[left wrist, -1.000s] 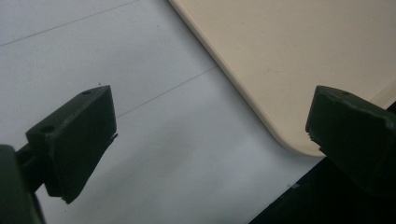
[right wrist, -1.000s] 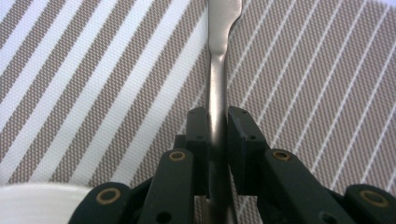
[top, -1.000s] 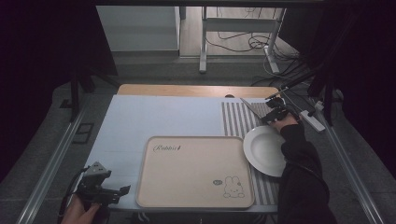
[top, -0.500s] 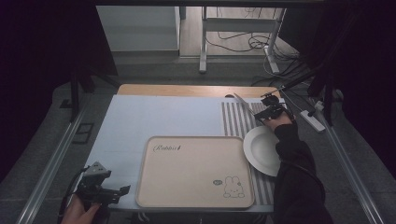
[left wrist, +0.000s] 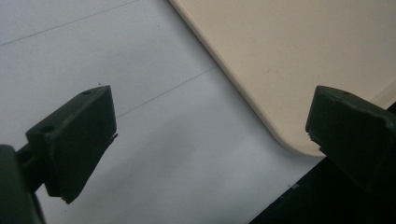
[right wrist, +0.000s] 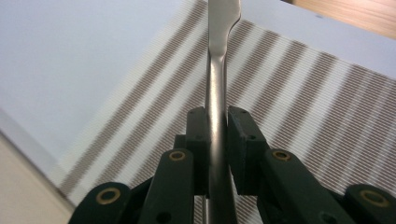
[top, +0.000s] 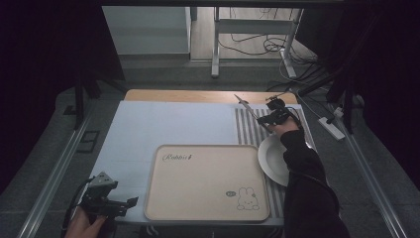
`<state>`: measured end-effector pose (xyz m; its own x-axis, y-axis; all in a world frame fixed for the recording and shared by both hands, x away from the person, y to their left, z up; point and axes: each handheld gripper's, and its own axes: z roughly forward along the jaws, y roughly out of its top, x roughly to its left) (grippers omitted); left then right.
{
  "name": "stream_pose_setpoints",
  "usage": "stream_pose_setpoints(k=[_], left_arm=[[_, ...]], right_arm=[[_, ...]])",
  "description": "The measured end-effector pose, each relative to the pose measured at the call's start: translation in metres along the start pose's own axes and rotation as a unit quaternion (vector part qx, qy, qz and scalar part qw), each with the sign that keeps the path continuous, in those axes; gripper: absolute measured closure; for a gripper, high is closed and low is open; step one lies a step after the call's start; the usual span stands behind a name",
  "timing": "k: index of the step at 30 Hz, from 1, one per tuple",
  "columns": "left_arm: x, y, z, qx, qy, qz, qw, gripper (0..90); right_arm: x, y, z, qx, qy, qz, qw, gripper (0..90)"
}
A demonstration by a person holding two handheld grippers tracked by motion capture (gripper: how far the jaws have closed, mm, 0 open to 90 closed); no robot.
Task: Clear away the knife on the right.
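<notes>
High view: we hold the right tool (top: 267, 119) clamped on a metal utensil (right wrist: 218, 70), lifted over the striped mat (top: 247, 130) at the table's far right; plate (top: 271, 158) and tray (top: 208, 181) lie bare. Left tool (left wrist: 210, 140), jaws apart, idles at the near left corner, so we judge the place setting barely begun.

tray (top: 205, 183) on mat (top: 163, 124), near centre | plate (top: 271, 159) touching tray's right edge | right gripper (top: 263, 119) behind plate, over mat's striped part, holding utensil (top: 246, 106) | left gripper (top: 126, 203) left of tray, at table's near-left corner
</notes>
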<state>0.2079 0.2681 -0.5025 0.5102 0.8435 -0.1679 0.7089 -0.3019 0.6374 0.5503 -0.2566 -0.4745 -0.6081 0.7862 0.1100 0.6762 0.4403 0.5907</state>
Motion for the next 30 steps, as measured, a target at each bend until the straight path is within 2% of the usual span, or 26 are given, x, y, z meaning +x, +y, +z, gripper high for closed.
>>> stream_pose_setpoints(k=[7,16,25,30], left_arm=[[0.000,0.000,0.000,0.000,0.000,0.000,1.0000,2.8],[0.000,0.000,0.000,0.001,0.001,0.001,1.0000,2.8],[0.000,0.000,0.000,0.001,0.001,0.000,1.0000,2.8],[0.000,0.000,0.000,0.001,0.002,0.000,1.0000,2.8]], right_arm=[[0.022,0.006,0.005,-0.006,0.015,-0.018,0.9997,80.4],[0.048,0.005,0.003,-0.011,0.030,-0.043,0.9986,80.4],[0.071,-0.005,-0.001,-0.007,0.045,-0.049,0.9978,80.4],[0.087,-0.014,-0.005,-0.005,0.058,-0.063,0.9963,80.4]])
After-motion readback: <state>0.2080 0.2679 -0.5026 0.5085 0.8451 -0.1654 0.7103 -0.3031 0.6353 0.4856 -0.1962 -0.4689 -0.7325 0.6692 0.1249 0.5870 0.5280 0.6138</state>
